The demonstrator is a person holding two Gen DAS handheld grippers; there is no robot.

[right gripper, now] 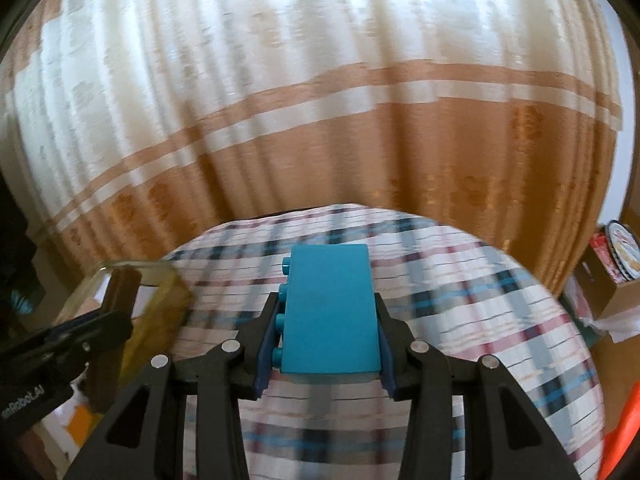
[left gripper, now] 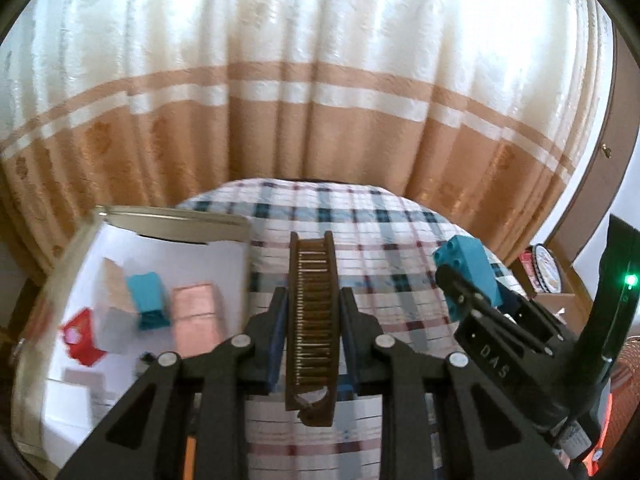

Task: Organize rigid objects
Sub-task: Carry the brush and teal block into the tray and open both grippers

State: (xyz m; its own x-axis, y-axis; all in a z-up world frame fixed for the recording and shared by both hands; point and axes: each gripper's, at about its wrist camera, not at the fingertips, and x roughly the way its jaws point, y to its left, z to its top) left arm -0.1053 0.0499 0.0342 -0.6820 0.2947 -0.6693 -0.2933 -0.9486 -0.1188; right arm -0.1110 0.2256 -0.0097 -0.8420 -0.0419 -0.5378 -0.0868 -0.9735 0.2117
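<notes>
A brown comb-like strip point(left gripper: 311, 320) is clamped in the narrowed left gripper point(left gripper: 313, 312), while a teal brick point(right gripper: 330, 312) is pinched by the right gripper point(right gripper: 326, 332) above the plaid cloth point(right gripper: 460, 320).

Raised letters "DAS" read on black plastic right gripper point(left gripper: 466, 292), just right of brown slotted rack point(left gripper: 312, 320). White print "nRobot.AI", cut off, on black plastic left gripper point(right gripper: 116, 308).

left of the left gripper point(left gripper: 313, 312), the tray point(left gripper: 52, 280) contents smear with blur and its near end runs off frame. right of the right gripper point(right gripper: 325, 320), an orange object point(right gripper: 624, 432) is cut by the edge.
</notes>
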